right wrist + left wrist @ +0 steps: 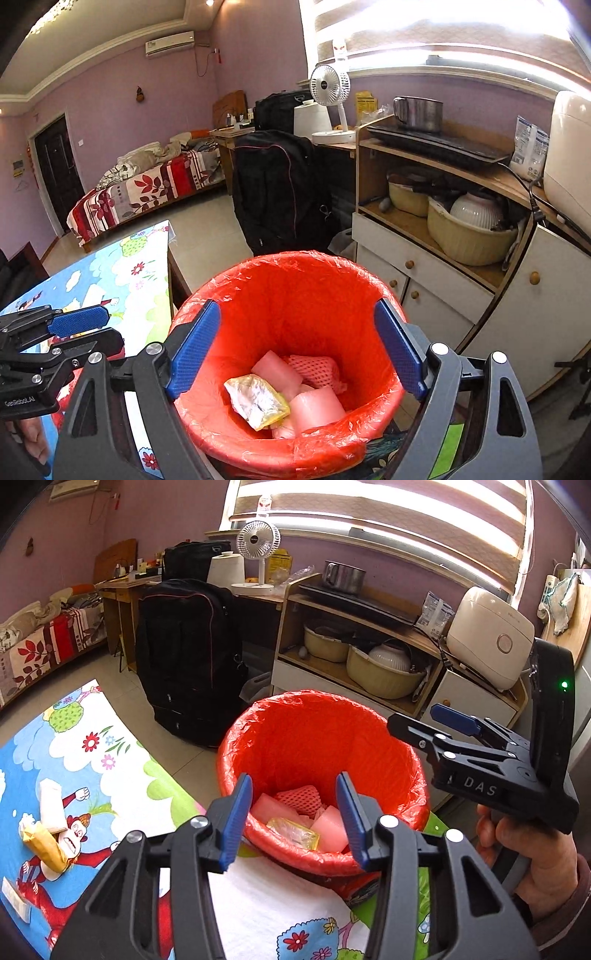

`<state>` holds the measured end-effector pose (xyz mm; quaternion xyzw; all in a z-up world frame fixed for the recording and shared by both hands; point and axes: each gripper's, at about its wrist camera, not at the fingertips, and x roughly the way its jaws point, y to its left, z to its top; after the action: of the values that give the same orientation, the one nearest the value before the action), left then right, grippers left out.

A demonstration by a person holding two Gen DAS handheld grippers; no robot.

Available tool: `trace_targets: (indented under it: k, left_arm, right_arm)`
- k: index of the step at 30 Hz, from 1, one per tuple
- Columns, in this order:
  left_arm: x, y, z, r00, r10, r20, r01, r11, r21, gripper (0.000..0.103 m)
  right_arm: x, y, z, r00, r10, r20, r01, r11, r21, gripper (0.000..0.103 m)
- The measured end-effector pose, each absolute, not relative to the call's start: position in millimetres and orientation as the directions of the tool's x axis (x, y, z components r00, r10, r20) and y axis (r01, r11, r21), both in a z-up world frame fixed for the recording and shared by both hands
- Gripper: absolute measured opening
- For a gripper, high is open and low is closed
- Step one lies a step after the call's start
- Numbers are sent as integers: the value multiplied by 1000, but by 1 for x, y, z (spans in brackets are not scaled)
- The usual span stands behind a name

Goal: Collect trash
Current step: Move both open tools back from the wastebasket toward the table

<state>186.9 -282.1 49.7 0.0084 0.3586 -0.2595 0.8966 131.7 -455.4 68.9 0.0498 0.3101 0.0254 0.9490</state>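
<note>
A bin lined with a red bag stands on the table edge. Inside lie pink foam pieces, a pink foam net and a yellow-silver wrapper. My left gripper is open and empty just before the bin's near rim. My right gripper is open and empty above the bin mouth; it also shows in the left wrist view. On the cartoon tablecloth at left lie a white wrapper and a yellow wrapper.
A black suitcase stands on the floor behind the bin. A wooden cabinet with bowls, a pot and a rice cooker is at the right. A bed lies at the far left. A white fan is on a desk.
</note>
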Motion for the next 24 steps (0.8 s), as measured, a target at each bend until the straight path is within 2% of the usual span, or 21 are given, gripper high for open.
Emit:
trace_targets:
  k: [10,13,24]
  left_arm:
    - [177,-262,54,633,-439,-637,433,884,-179,49]
    - [174,-253,54,643,-431,-633,417,890,-183,54]
    - [159,-213,53,682,-390,-619,346,917,-197,58]
  right_arm:
    - [129,-443,73,806,89,-585,-39,995,97,83]
    - [126,-438,74,808,93,-581,-50,995,90,84]
    - [120,-406,76,799,121,-589,-101,993,68,89]
